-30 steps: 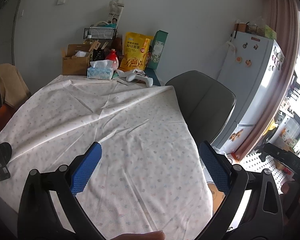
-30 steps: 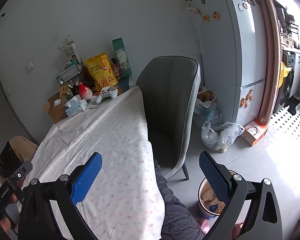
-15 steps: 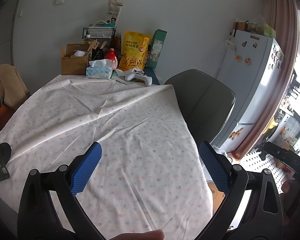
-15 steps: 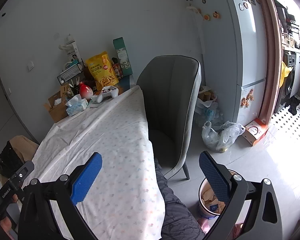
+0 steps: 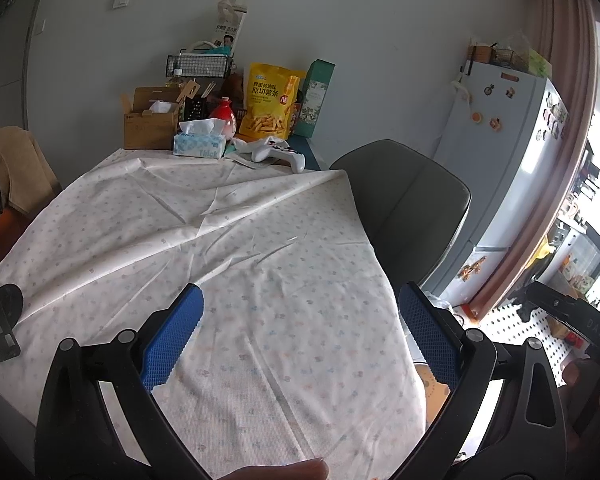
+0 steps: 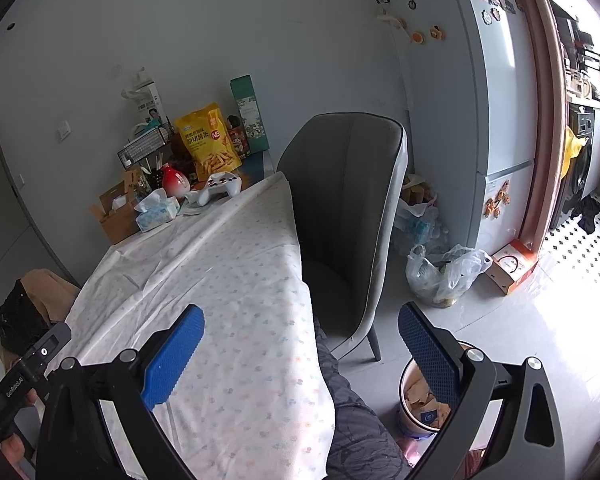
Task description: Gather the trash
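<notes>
My left gripper (image 5: 300,336) hangs open above the near half of the table's dotted white cloth (image 5: 228,248), with nothing between its blue pads. My right gripper (image 6: 300,344) is open too, held over the table's right edge and the person's dark-trousered leg (image 6: 352,412). A small round bin (image 6: 416,404) holding brown paper scraps stands on the floor under the right finger; the bin (image 5: 434,386) shows in the left wrist view as well. A crumpled white scrap (image 5: 246,146) lies by the tissue box.
Against the far wall stand a cardboard box (image 5: 150,124), tissue box (image 5: 199,145), red bottle (image 5: 225,114), yellow snack bag (image 5: 270,104), green carton (image 5: 316,98) and white game controller (image 5: 280,154). A grey chair (image 6: 348,216) sits at the table's right side, a fridge (image 6: 472,92) and plastic bag (image 6: 440,276) beyond.
Both grippers stay open with only a slight drift of the views; the left camera has tipped a little, so the far clutter sits slightly lower in the frame.
</notes>
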`<state>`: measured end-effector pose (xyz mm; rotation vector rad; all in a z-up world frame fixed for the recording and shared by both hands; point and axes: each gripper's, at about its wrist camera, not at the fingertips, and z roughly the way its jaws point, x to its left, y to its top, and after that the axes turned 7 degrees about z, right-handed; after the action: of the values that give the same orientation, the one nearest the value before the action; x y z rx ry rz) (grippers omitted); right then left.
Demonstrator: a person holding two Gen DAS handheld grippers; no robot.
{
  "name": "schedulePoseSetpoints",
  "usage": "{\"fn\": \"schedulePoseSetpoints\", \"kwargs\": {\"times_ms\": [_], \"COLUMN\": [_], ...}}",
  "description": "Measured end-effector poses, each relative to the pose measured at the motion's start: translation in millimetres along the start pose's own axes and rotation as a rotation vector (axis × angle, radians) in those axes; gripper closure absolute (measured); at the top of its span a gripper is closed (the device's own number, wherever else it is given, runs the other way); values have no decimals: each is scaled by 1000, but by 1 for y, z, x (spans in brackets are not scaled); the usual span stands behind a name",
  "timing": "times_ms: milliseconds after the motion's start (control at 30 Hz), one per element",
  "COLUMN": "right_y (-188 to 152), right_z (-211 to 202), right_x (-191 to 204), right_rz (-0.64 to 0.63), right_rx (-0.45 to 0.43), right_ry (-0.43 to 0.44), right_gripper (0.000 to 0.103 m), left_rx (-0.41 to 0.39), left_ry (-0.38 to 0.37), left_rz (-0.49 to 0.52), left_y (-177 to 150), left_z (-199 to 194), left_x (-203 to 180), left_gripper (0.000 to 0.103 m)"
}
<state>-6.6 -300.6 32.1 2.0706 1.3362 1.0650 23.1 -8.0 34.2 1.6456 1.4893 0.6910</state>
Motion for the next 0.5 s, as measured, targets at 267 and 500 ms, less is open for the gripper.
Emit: {"fn": "schedulePoseSetpoints", "kwargs": {"times_ms": [267,500], "right_y": [-1,-2], "right_z": [1,2], "right_x": [-1,-10], "right_rz": [4,18], "right_rx": [5,9], "right_ry": [0,-3], "right_gripper": [8,8], "left_rx": [6,22], "left_ry": [6,-9], "left_rz": [16,36], "left_y": [-1,-1], "left_z": [1,6], "left_x": [-3,-10], "left_gripper": [6,6]}}
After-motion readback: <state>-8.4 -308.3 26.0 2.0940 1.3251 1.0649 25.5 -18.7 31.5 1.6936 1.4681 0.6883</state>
